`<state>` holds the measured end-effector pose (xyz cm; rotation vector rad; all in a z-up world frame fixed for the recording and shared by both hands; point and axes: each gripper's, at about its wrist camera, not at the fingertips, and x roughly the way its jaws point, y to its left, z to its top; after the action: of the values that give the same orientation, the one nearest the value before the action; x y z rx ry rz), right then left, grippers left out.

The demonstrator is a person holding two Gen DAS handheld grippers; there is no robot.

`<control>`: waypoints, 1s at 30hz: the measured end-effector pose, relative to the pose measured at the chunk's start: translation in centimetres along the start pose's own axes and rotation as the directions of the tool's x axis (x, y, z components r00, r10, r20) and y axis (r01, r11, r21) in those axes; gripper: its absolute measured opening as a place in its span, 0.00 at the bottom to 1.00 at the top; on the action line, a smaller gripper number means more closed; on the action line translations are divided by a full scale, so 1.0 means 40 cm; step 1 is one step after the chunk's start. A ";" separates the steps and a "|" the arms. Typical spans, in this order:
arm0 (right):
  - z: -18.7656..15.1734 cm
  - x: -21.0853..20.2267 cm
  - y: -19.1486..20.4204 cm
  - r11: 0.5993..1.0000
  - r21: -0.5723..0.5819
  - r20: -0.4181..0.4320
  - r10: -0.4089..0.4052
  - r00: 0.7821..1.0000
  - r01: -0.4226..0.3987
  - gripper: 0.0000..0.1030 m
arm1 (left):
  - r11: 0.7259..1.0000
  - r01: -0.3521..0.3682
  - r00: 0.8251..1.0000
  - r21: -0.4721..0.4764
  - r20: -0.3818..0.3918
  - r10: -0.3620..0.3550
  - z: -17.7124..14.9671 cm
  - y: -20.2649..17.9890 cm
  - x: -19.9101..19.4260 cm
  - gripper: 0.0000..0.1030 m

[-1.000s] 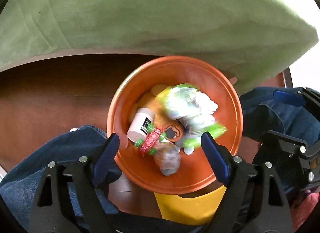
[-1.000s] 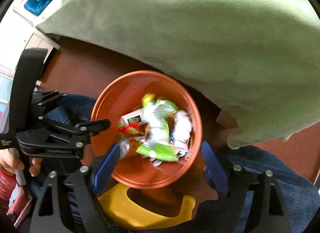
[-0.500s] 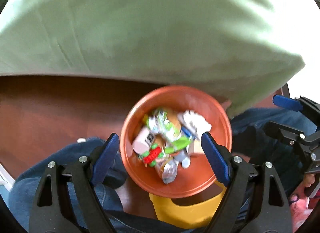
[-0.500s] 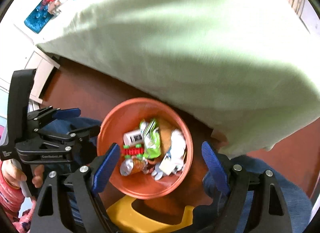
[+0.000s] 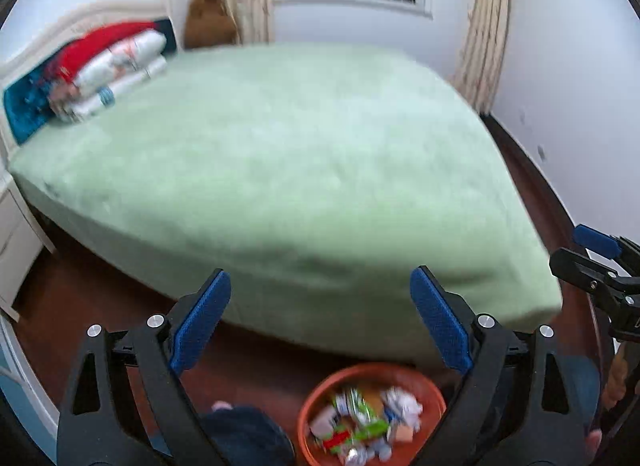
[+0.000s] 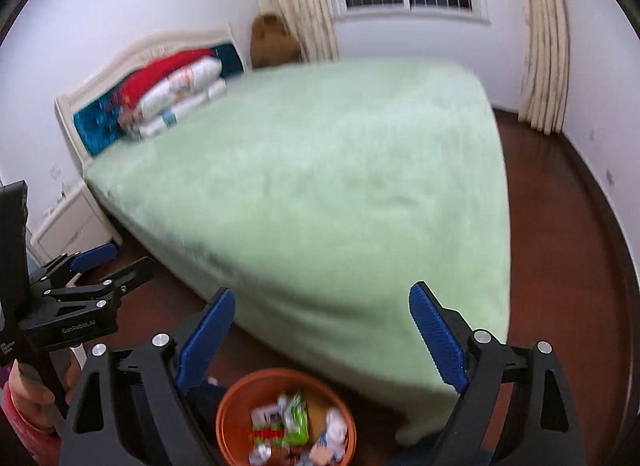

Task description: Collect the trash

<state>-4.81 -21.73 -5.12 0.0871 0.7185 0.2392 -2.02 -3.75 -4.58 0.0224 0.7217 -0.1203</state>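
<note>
The orange bin (image 5: 372,414) sits on the dark wooden floor (image 5: 80,306) at about 6 o'clock in both wrist views, just off the near corner of the green bed (image 5: 300,153). Inside lies a loose heap of trash (image 5: 366,426): crumpled white paper, green and red wrappers, a small white container, some foil. The pictures are blurred, so finer detail cannot be told.

The left gripper (image 5: 320,322) has just been opening its jaws and stands wide, with nothing between the blue pads (image 5: 200,320). The right gripper (image 6: 322,338) has likewise just been opening and is empty; its pads (image 6: 438,340) frame the bed's corner.

The trash looks light, soft and crushable. Wrappers are likely slippery and thin, so a pinch across a crumpled fold should hold better than one on a flat edge. The small container is probably stiffer and best taken across its body. The bin itself seems rigid plastic, light even when loaded; its rim, at 12 o'clock of the bowl, is the likeliest hold.

No trash shows on the bed or the floor.
</note>
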 end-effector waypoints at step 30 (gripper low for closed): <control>0.142 -0.148 0.055 0.999 -0.041 0.294 0.015 0.956 -0.003 0.93 | 0.990 -0.094 0.948 -0.107 0.294 0.122 0.177 0.028 -0.178 0.87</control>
<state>-5.78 -21.03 3.30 0.0854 0.4161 0.2429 -2.56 -2.34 5.41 -0.0439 0.4202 0.0157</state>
